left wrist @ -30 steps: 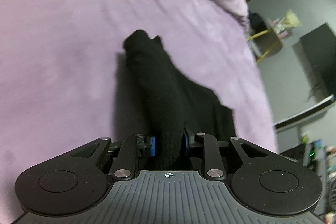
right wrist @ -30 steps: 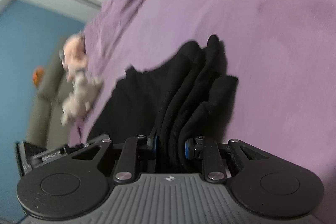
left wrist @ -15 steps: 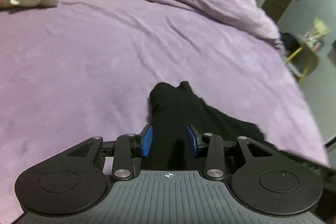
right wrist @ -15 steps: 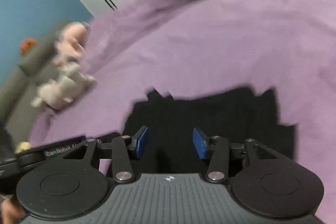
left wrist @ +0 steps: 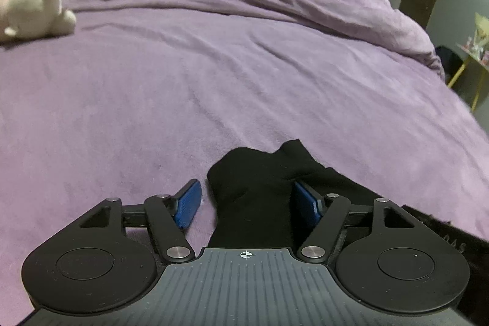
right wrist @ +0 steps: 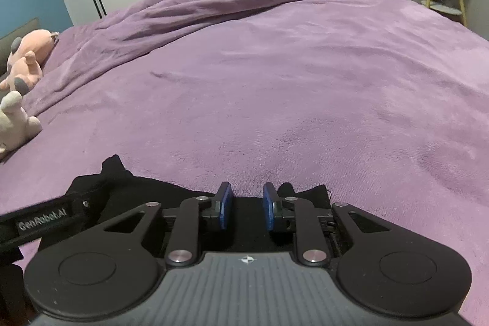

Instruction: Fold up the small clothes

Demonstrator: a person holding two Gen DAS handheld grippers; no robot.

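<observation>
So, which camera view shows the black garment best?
The left wrist view: the black garment lies on the purple bedcover, its bunched end unhidden. In the right wrist view the black garment is mostly hidden behind gripper parts.

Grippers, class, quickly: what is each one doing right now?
Left gripper: open, jaws just widened; the black garment lies between them, not pinched.
Right gripper: open, jaws just narrowed; nothing gripped, garment beneath.

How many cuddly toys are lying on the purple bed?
2. The pink toy lies at the bed's far left edge, and the cream toy lies just in front of it. More may be out of view.
</observation>
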